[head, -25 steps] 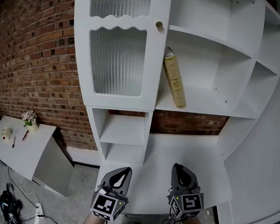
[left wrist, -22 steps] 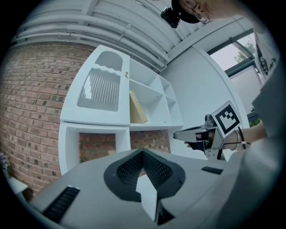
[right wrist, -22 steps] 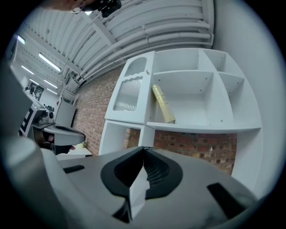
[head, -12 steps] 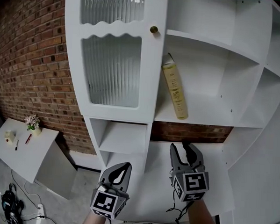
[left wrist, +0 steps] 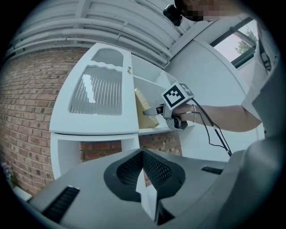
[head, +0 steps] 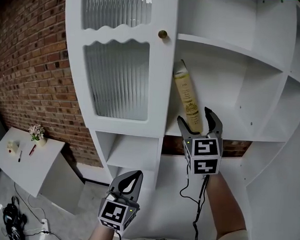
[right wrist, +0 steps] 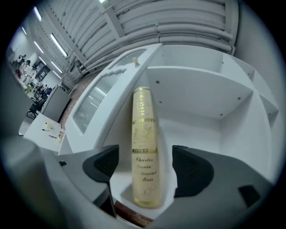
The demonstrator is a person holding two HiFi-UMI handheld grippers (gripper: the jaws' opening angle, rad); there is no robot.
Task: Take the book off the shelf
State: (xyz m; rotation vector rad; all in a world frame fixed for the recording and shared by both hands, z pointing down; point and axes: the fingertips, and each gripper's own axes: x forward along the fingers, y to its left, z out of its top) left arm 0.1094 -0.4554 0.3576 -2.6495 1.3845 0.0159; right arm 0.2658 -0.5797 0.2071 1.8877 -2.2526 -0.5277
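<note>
White shelf: leaning book between just-opened, untouching jaws of right gripper; advance level, clamp spine squarely; left gripper jaws together.

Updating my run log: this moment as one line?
right claw: just opened, cream gold-lettered book lined up between jaws, not gripped | left claw: shut, empty

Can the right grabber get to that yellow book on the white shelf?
Probably yes. The right gripper has just been opening its jaws, and the tall cream-yellow book leaning on the white shelf shows in the gap between them, untouched; nothing blocks it.
</note>
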